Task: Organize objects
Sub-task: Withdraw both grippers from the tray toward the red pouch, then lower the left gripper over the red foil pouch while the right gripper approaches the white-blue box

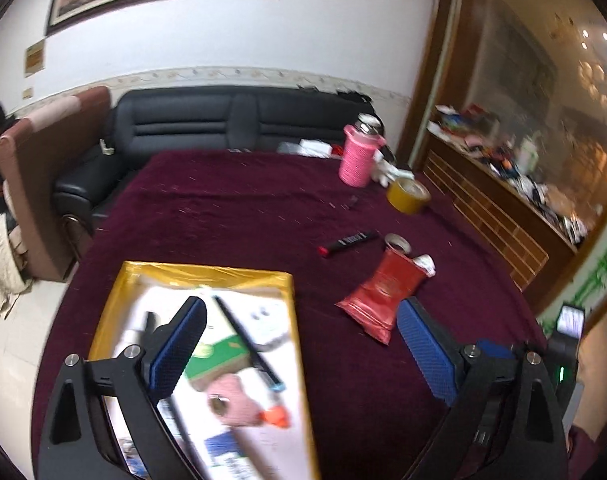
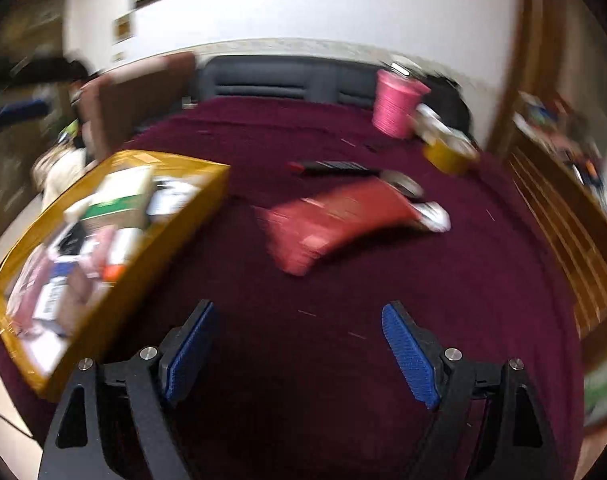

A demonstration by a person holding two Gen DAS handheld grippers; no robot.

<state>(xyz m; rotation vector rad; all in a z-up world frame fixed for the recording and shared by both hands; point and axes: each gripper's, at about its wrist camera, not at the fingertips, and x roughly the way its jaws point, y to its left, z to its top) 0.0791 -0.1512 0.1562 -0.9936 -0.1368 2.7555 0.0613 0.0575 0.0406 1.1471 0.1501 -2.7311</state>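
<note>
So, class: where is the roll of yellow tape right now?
In the left wrist view the yellow tape roll sits far right on the maroon tablecloth, just right of the pink bottle and beyond the red pouch.

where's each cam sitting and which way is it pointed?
Left wrist: on the left hand-held gripper, above the yellow tray, facing the sofa; open blue fingers show.
Right wrist: on the right hand-held gripper, low over the maroon tablecloth, same heading; open fingers show.
Shared: tray, red pouch, pink bottle.

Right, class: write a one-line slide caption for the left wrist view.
Open left gripper above the yellow tray of sorted items, red packet waiting on the maroon tablecloth.
</note>
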